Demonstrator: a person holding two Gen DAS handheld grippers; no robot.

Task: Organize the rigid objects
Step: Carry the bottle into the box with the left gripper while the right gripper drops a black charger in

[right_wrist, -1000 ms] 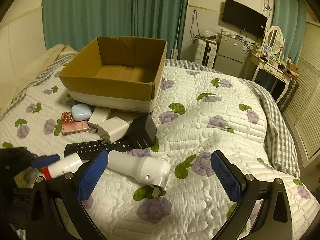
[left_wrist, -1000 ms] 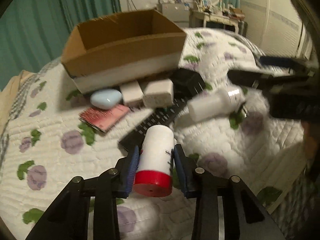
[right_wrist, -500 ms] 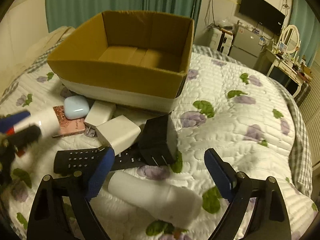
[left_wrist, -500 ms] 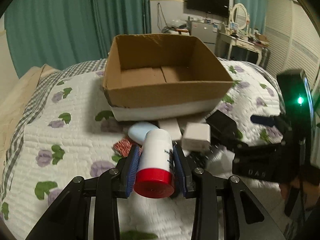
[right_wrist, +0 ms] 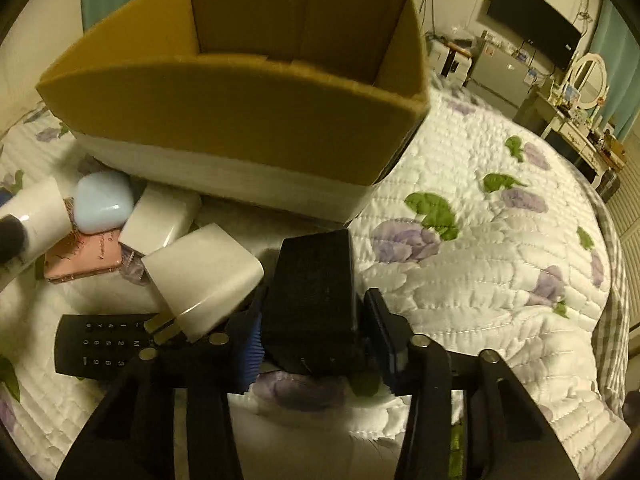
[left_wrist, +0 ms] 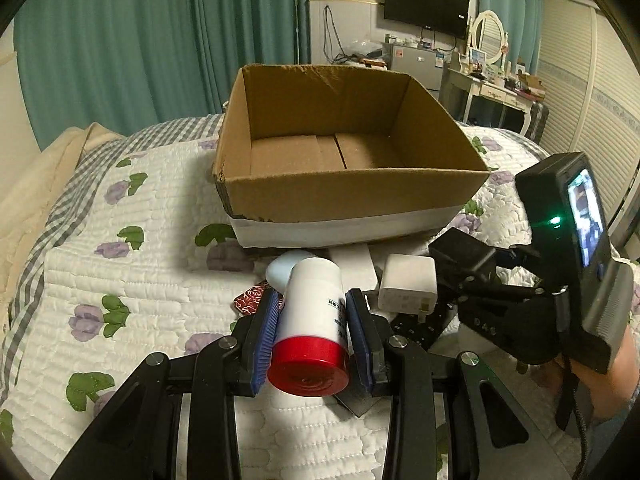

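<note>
My left gripper (left_wrist: 313, 312) is shut on a white bottle with a red cap (left_wrist: 313, 320), held above the bed in front of the open cardboard box (left_wrist: 352, 196). The box looks empty inside. My right gripper (right_wrist: 316, 316) is shut on a black power adapter (right_wrist: 314, 280), just in front of the box (right_wrist: 240, 112). In the left wrist view the right gripper (left_wrist: 520, 300) is at the right. A white charger (right_wrist: 204, 272), a second white block (right_wrist: 160, 216), a pale blue case (right_wrist: 104, 202), a pink card case (right_wrist: 80, 258) and a black remote (right_wrist: 100, 344) lie by the box.
The box stands on a white quilted bedspread with purple flowers (right_wrist: 480, 260). Teal curtains (left_wrist: 120, 48) hang behind. A TV (left_wrist: 426, 6), a small fridge and a dressing table (left_wrist: 500, 88) stand at the far right.
My left gripper has swung with the bottle to face the box. My right gripper has moved forward and shut on the black adapter. The other white bottle is out of view.
</note>
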